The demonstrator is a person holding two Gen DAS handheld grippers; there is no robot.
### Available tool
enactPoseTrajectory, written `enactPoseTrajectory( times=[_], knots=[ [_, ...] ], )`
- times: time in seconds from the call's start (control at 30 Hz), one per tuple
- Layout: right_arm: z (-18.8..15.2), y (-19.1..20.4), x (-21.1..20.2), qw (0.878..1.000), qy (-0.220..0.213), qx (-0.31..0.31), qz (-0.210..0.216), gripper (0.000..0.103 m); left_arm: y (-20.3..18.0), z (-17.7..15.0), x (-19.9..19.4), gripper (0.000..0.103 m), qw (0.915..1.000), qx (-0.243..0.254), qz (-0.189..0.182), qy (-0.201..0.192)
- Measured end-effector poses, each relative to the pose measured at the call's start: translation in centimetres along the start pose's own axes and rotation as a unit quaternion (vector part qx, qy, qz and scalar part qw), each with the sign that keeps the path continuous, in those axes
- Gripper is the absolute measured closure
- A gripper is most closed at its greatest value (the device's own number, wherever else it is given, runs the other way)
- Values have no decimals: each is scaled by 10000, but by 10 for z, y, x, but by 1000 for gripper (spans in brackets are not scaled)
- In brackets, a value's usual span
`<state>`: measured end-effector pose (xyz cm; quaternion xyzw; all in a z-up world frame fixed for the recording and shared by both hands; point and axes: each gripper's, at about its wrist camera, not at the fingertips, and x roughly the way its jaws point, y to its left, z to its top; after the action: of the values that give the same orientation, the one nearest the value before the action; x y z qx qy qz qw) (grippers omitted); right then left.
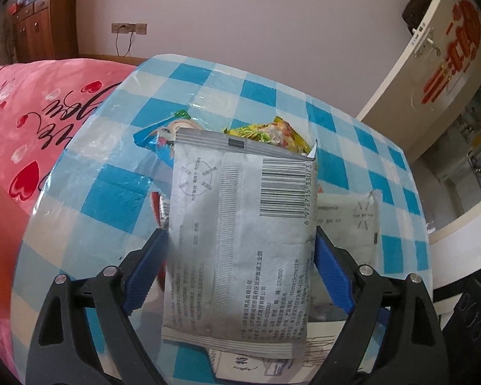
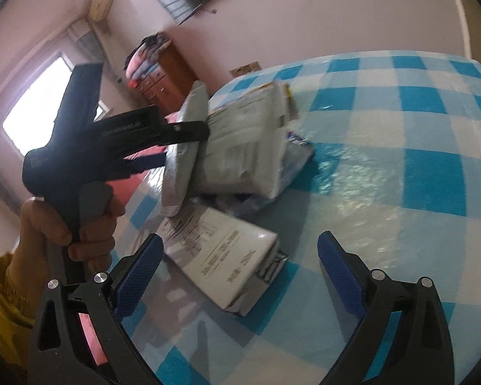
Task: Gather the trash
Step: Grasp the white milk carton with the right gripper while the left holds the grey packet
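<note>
My left gripper (image 1: 240, 243) is shut on a grey wet-wipe packet (image 1: 240, 231) with a barcode, held upright above the checked table (image 1: 112, 199). The packet also shows edge-on in the right wrist view (image 2: 182, 154), clamped in the left gripper (image 2: 192, 134). Behind it lie a blue snack wrapper (image 1: 157, 138), a yellow wrapper (image 1: 269, 131) and a white packet (image 1: 346, 218). My right gripper (image 2: 240, 256) is open and empty, just above a flat white packet (image 2: 221, 256) on the table. A larger white packet (image 2: 247, 147) lies further back.
A pink bed cover with red hearts (image 1: 32, 122) lies left of the table. A cream door (image 1: 433, 54) stands open at the right. A wooden cabinet (image 1: 38, 29) is at the back left. The table's right half (image 2: 400, 176) is bare checked cloth.
</note>
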<state>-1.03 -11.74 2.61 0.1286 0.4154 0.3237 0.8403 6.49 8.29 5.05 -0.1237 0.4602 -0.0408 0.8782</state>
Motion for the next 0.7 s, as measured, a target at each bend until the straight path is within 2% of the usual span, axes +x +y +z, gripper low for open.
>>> enactPoseTrajectory(
  times=[0.07,0.27,0.43,0.5,0.6,0.7],
  knots=[
    [-2,8,3,9998,108,-149,112,7,5,-3,1,16,10000,-63,-23,33],
    [-9,25,9,9974,380,-479,389,7,15,-8,-7,32,9998,-190,6,-68],
    [-17,37,5,9910,680,-887,735,7,30,-15,-15,40,9995,-291,107,-62],
    [-20,44,-2,9898,580,-1132,644,7,37,-19,-18,41,9994,-338,98,-49],
    [-19,46,-8,9917,379,-1155,427,7,46,-25,-27,41,9992,-374,67,-95],
    [-17,50,-5,9916,227,-1270,28,7,52,-30,-38,41,9993,-322,84,-153]
  ],
)
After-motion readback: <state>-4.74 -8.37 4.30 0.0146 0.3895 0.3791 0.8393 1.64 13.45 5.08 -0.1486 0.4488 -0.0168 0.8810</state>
